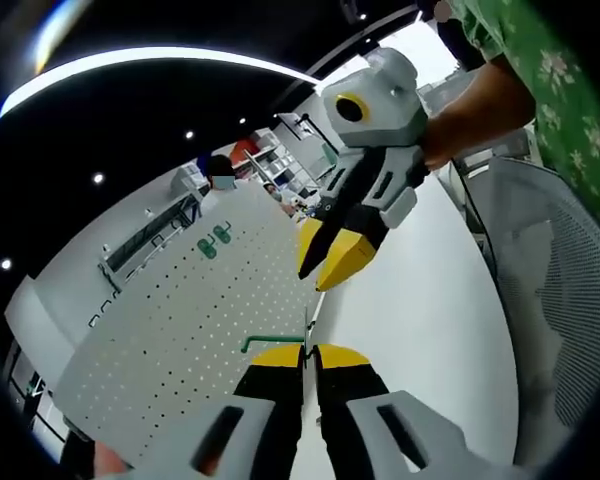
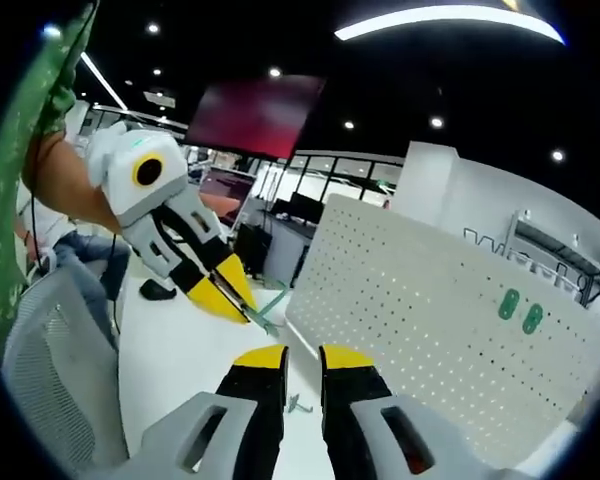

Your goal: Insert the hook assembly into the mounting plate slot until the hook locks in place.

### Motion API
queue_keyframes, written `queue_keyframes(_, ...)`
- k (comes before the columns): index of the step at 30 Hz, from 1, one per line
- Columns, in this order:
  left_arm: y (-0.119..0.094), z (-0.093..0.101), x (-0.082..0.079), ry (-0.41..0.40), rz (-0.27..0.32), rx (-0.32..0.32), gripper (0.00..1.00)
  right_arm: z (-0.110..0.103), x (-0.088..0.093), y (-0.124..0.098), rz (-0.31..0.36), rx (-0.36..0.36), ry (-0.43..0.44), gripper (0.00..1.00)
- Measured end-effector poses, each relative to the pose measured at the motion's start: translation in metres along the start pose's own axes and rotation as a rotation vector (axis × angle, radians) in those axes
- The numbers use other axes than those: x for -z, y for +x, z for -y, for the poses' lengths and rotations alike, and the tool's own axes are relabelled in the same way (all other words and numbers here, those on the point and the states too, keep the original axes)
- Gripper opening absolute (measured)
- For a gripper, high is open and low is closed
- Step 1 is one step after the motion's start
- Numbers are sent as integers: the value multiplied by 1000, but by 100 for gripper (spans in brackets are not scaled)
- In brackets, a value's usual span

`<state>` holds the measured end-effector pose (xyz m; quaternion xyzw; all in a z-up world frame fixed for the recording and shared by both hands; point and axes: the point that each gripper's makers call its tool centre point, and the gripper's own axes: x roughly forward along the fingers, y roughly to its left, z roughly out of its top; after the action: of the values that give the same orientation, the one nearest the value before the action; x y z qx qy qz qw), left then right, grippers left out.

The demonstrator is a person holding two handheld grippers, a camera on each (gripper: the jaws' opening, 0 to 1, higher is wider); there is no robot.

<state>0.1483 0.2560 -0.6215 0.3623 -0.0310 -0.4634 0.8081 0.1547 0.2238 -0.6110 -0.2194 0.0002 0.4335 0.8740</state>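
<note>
A white perforated mounting plate (image 1: 180, 330) (image 2: 430, 320) stands upright on the white table (image 1: 420, 320). Two small green pieces (image 1: 213, 241) (image 2: 520, 310) sit in its upper part. My left gripper (image 1: 309, 352) (image 2: 242, 303) is shut on a thin green wire hook (image 1: 265, 343) (image 2: 266, 318), just short of the plate's near edge. My right gripper (image 2: 302, 358) (image 1: 320, 268) hovers a little apart with its jaws slightly open and nothing between them. A small green piece (image 2: 298, 405) lies on the table below its jaws.
A grey mesh chair (image 1: 560, 270) (image 2: 50, 350) stands close beside the table. A person's arm in a green patterned sleeve (image 1: 540, 60) holds the right gripper. A dark object (image 2: 160, 290) lies on the table's far side. Desks and people fill the room behind.
</note>
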Motion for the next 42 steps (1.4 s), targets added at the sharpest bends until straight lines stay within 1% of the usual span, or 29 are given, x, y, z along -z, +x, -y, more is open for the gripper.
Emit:
queue_keyframes(1,0,1,0,-3,2,4,4,-1,-1,0,3,-6,-12,10)
queue_keyframes(2,0,1,-1,-8,3,6,4,-5,-1,1,3,-28,-26,9)
queue_keyframes(4,0,2,-1,-13,7,12,4,-7,-1,2,3,-41,-48,7)
queue_keyframes(8,0,4,-3,-20,15,24,4,-9,-1,2,4,-54,-58,6)
queue_keyframes(12,-1,6,-5,-20,20,37,4,-14,-3,2,11,-92,-83,5)
queue_keyframes(15,-2,9,-8,-31,35,56,4,-19,-3,1,12,-117,-105,5)
queue_keyframes(20,-2,15,-10,-38,50,97,4,-23,-2,0,11,-145,-129,3)
queue_keyframes(21,-2,16,-10,-46,54,107,4,-24,-1,-1,12,-154,-133,2)
queue_keyframes(23,-3,20,-13,-68,85,137,4,-28,0,-3,13,-177,-144,2)
queue_keyframes(24,-5,22,-12,-72,84,153,4,-31,0,-4,18,-195,-155,2)
queue_keyframes(26,-5,25,-12,-91,98,173,4,-32,0,-6,18,-208,-156,1)
queue_keyframes(28,-6,28,-12,-108,113,202,4,-37,2,-8,19,-238,-171,1)
queue_keyframes(29,-8,32,-13,-133,134,232,4,-41,2,-10,20,-262,-183,1)
queue_keyframes(30,-9,32,-13,-151,142,242,4,-42,2,-11,23,-265,-186,1)
queue_keyframes(31,-10,35,-13,-195,159,274,4,-45,1,-12,26,-287,-191,0)
queue_keyframes(32,-11,37,-12,-221,169,296,4,-48,2,-13,25,-302,-186,0)
queue_keyframes(34,-11,36,-9,-273,185,310,4,-51,1,-14,33,-320,-201,0)
queue_keyframes(35,-12,38,-7,-325,189,339,4,-54,1,-14,29,-333,-198,0)
queue_keyframes(36,-12,39,-7,-350,198,354,4,-56,1,-14,28,-345,-203,0)
queue_keyframes(38,-13,42,-4,-408,210,374,5,-60,2,-15,27,-365,-195,0)
queue_keyframes(39,-13,41,-2,-440,217,375,5,-61,3,-15,24,-371,-192,0)
queue_keyframes(40,-12,41,0,-443,217,368,6,-61,3,-15,24,-375,-193,0)
queue_keyframes(42,-12,42,0,-498,227,374,6,-62,3,-14,24,-375,-200,0)
